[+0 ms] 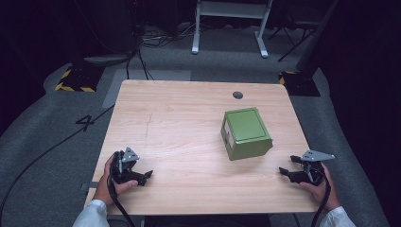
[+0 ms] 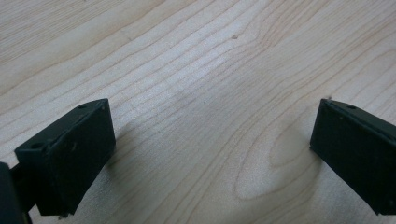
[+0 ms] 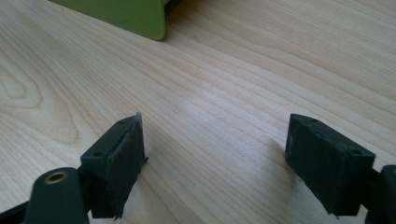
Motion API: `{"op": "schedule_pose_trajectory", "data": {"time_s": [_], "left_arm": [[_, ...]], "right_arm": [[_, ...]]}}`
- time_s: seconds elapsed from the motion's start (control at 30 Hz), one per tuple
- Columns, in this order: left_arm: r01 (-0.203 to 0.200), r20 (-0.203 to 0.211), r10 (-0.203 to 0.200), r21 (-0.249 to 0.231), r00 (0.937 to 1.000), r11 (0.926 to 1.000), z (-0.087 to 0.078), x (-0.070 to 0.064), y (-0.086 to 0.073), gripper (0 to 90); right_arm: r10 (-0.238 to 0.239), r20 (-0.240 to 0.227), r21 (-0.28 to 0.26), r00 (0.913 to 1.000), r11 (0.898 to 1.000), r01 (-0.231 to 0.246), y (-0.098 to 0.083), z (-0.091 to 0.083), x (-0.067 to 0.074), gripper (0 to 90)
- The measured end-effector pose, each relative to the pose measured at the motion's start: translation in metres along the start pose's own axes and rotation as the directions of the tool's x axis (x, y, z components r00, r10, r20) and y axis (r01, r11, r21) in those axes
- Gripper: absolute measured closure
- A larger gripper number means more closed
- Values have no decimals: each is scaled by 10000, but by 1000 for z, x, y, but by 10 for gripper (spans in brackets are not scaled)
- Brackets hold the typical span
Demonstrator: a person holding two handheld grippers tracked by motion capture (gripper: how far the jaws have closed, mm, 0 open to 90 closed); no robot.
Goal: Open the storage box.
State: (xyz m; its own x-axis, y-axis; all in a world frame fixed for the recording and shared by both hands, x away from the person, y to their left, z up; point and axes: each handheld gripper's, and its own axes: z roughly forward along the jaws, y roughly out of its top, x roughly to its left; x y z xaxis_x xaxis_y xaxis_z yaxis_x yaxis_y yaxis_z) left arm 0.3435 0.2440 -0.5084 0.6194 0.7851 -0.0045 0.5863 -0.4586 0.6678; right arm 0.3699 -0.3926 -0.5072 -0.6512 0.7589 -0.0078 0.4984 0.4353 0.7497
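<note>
Green box waiting on the desk, both grippers parted and empty.

High view: a squat green box with a square lid and a pale label on its left side (image 1: 246,133) sits right of centre on the light wooden desk (image 1: 179,123), well apart from the left gripper (image 1: 137,176) and nearer the right gripper (image 1: 289,173), both resting by the near edge. Left gripper view: its jaws stand wide apart over bare wood, holding nothing. Right gripper view: its jaws are likewise spread and empty, with a corner of the box (image 3: 135,14) ahead. The box looks rigid and smooth-walled, probably light but slippery; it seems too broad for one gripper's jaws, so pressing on opposite flat sides with both grippers seems the safest hold.
</note>
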Motion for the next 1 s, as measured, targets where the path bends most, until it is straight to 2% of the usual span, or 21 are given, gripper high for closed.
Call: {"op": "schedule_pose_trajectory", "data": {"time_s": [0.23,0.4,0.53,0.63,0.77,0.83,1.0], "left_arm": [[-13,2,13,-4,10000,10000,0,0,0,4],[-67,-23,67,-7,10000,10000,-1,0,0,5],[-68,-11,68,-10,10000,10000,0,0,0,5],[-71,-15,71,-10,10000,10000,-1,0,0,5],[-68,-14,68,-15,10000,10000,-1,0,0,5],[-53,-16,53,-19,10000,10000,-1,0,0,5],[-66,-21,66,-14,10000,10000,-1,0,0,5]], "right_arm": [[272,155,-23,9995,9996,-272,2,1,-3,203],[446,345,-359,9984,9984,-434,5,-1,-7,215],[370,657,-642,9972,9974,-327,26,-8,-15,225],[320,625,-1064,9975,9940,-252,40,-16,-20,236],[158,729,-1285,9972,9917,-64,58,-21,-26,249],[285,562,-1421,9980,9896,-202,69,-20,-31,251],[139,557,-1226,9984,9924,-69,87,-12,-34,256]]}}
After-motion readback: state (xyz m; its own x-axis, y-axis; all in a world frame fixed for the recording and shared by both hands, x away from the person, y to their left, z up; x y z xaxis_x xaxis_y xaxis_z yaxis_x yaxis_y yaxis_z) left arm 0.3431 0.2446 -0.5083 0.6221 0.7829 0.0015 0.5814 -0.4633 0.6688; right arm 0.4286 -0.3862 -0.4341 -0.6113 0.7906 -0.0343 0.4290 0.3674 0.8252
